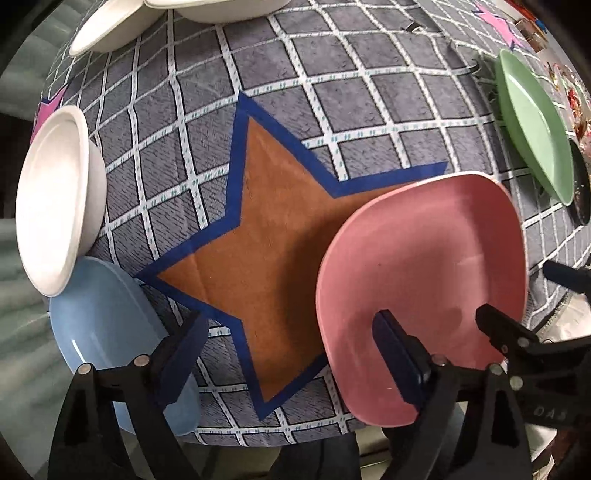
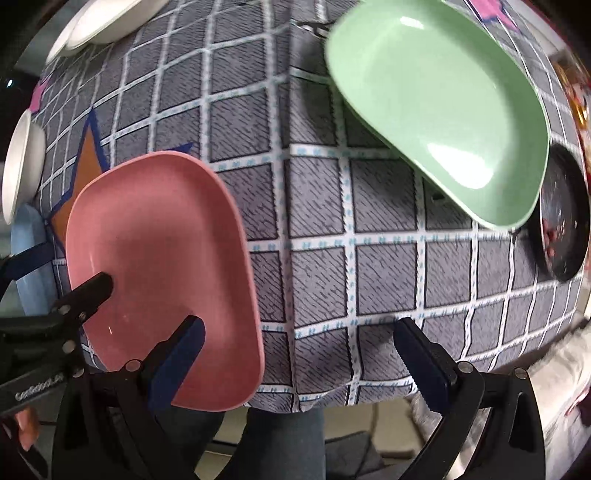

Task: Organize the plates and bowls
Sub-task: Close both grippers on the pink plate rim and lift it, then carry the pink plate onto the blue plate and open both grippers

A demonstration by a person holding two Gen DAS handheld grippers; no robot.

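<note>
A pink plate (image 1: 424,280) (image 2: 159,251) lies on the grey checked cloth near the table's front edge. My left gripper (image 1: 291,354) stands wide open, pointing down: one finger is over the pink plate's near part, the other over a blue plate (image 1: 99,325). Nothing is pinched between them. My right gripper (image 2: 301,350) is open too, one finger over the pink plate's near right edge, the other over bare cloth. Each gripper shows in the other's view: the right gripper (image 1: 524,299) and the left gripper (image 2: 68,271). A green plate (image 2: 436,110) (image 1: 532,125) lies further back on the right.
A white bowl (image 1: 55,199) sits at the left edge beside the blue plate, and white dishes (image 1: 122,22) lie at the back left. A black pan (image 2: 565,221) sits right of the green plate. The cloth carries an orange star (image 1: 266,206). A person's legs show below the table's front edge.
</note>
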